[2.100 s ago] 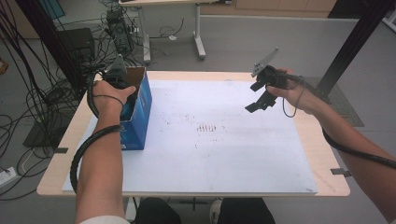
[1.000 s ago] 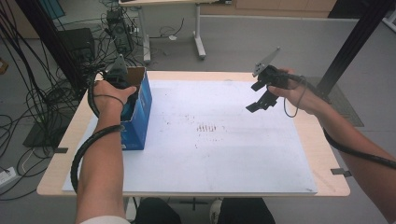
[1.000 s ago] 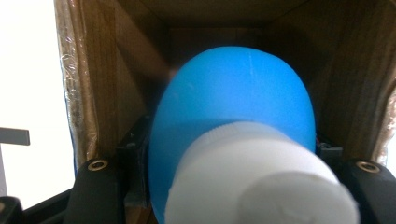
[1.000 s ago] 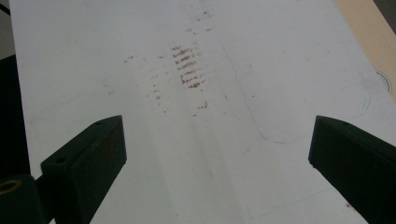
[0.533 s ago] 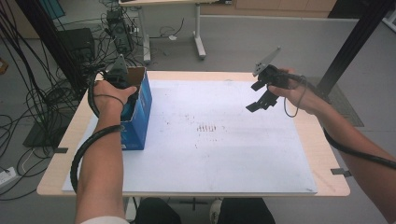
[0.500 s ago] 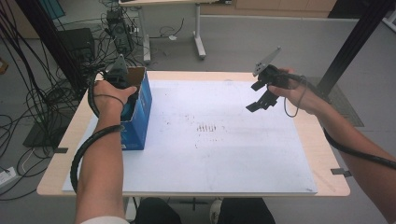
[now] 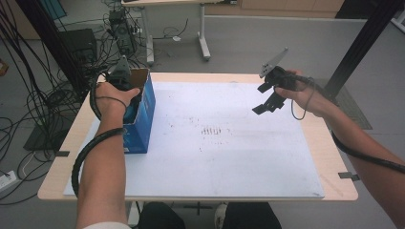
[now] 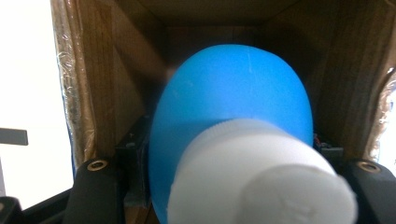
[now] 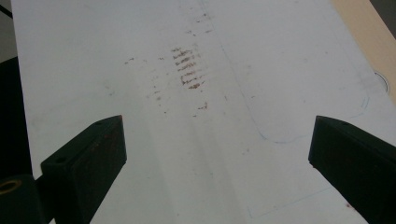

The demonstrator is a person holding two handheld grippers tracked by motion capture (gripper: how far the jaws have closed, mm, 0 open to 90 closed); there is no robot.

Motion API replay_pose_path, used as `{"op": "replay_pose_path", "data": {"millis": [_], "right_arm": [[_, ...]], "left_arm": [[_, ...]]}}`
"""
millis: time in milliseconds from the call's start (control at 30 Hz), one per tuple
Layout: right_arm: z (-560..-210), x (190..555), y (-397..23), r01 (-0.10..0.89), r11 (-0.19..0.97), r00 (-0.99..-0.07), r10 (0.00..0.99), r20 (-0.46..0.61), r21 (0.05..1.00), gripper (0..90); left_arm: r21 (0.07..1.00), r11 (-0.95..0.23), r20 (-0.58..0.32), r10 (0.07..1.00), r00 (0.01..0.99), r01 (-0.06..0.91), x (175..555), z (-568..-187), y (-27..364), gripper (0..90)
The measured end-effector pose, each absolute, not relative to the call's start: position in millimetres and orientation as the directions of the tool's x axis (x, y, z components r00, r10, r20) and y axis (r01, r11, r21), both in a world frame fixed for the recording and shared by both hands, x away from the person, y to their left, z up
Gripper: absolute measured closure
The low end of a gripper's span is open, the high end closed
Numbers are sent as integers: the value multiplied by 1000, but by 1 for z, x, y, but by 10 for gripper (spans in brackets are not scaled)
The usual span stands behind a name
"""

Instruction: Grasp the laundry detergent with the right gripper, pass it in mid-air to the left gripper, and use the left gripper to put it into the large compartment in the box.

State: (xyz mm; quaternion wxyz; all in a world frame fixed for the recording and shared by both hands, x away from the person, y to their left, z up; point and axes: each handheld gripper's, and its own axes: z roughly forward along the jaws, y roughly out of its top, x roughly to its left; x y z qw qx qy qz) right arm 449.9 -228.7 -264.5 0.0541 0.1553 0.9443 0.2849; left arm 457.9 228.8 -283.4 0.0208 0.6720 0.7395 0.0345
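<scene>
A blue cardboard box [image 7: 145,112] stands open-topped at the table's left edge. My left gripper [image 7: 125,81] reaches down into it. In the left gripper view the brown inside walls of the box [image 8: 116,70] surround a blue bottle [image 8: 233,102] with a white cap [image 8: 261,186], and my left gripper [image 8: 232,184] is shut on the bottle with a black jaw on either side. My right gripper [image 7: 261,98] hangs above the table's far right, open, with nothing between its jaws. In the right gripper view that gripper [image 9: 215,158] looks down on the white sheet [image 9: 261,56].
A large white sheet [image 7: 215,162] covers most of the wooden table [image 7: 329,152], with dark smudges [image 7: 212,130] near its middle. Cables and equipment lie on the floor to the left and behind. A black post [image 7: 363,38] stands at the far right.
</scene>
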Motion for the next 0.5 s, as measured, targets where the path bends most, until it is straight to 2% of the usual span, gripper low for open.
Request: {"op": "replay_pose_path", "data": {"millis": [333, 500], "right_arm": [[-265, 449, -229, 258, 785, -947, 320, -13, 563, 41], [-265, 448, -230, 257, 782, -947, 320, -13, 568, 40]], "left_arm": [[77, 93, 16, 995, -94, 993, 457, -281, 228, 344], [76, 82, 32, 996, -85, 994, 456, -276, 229, 307]]}}
